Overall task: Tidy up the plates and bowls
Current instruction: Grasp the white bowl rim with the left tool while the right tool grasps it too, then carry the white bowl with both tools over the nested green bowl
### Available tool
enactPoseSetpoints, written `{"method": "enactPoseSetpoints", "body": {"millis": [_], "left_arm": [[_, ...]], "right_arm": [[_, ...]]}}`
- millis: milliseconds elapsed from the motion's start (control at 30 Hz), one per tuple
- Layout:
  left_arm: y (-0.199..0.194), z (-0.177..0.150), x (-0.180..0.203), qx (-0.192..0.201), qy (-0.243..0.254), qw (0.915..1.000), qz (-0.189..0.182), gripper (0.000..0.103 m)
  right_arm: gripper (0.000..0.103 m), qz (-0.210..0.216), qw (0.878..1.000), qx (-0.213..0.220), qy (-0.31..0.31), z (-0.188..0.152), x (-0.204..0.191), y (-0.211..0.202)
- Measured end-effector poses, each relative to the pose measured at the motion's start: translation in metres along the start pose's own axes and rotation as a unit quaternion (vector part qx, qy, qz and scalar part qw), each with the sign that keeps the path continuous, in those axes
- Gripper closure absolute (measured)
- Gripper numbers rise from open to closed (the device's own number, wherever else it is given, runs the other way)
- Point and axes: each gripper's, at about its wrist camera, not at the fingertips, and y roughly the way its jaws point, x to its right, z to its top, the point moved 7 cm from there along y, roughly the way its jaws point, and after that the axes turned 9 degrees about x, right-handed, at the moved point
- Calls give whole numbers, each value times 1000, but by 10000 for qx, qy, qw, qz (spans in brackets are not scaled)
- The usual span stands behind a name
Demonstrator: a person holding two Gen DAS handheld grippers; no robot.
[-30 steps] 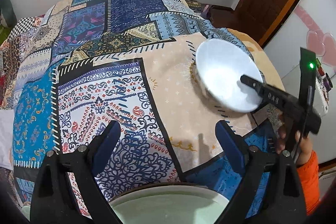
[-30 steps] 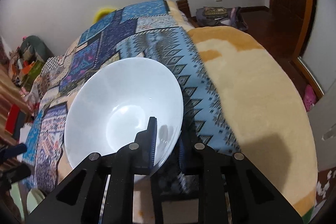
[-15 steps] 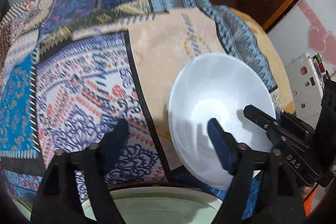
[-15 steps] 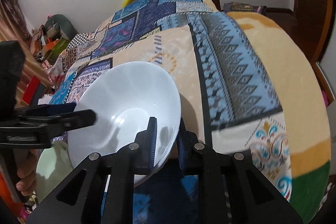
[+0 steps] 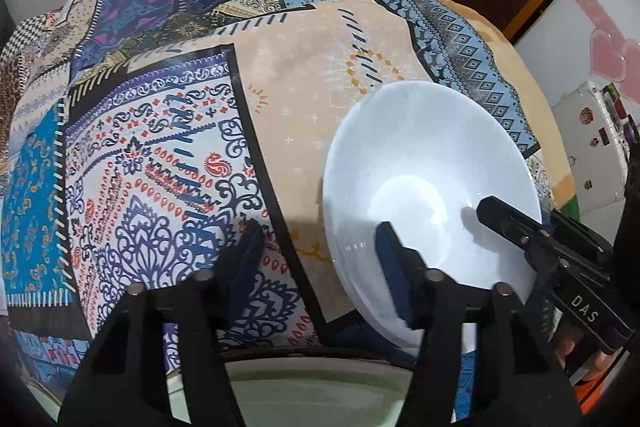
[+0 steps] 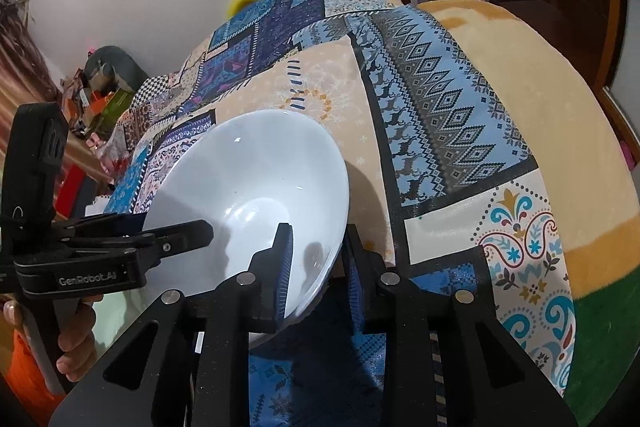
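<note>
While the patchwork blanket (image 5: 168, 163) spreads across the whole bed, the white bowl (image 5: 424, 179) sits tilted over its peach patch, close above a pale green dish (image 5: 304, 399) at the near edge. A handover looks to be the step in hand. The right gripper (image 6: 316, 259) has the bowl's near rim between its fingers, though its jaws have just been easing apart, so I cannot tell whether the pads still bite. The left gripper (image 5: 320, 259) has just been closing across the opposite rim, one finger inside the bowl and one outside; its pads do not yet appear to press. To do this well, the left should clamp firmly on the wall before the right lets go fully, keeping the bowl level.
</note>
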Motion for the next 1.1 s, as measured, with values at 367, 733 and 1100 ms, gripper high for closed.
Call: {"method": "enactPoseSetpoints", "body": {"millis": [367,733,1100], "left_arm": [[-8,-3,12,37,271,9996,-43,85],[-49,-12,5,451,286,9985,-82,90],[-107,-32,-14,864,233,9960,60,90]], "right_arm": [[81,-113,9997,142,-170,2,-8,-7],[81,-78,9995,219,-216,-1,-28,-26],[82,92,9986,387,-352,-4,-72,-46]]}}
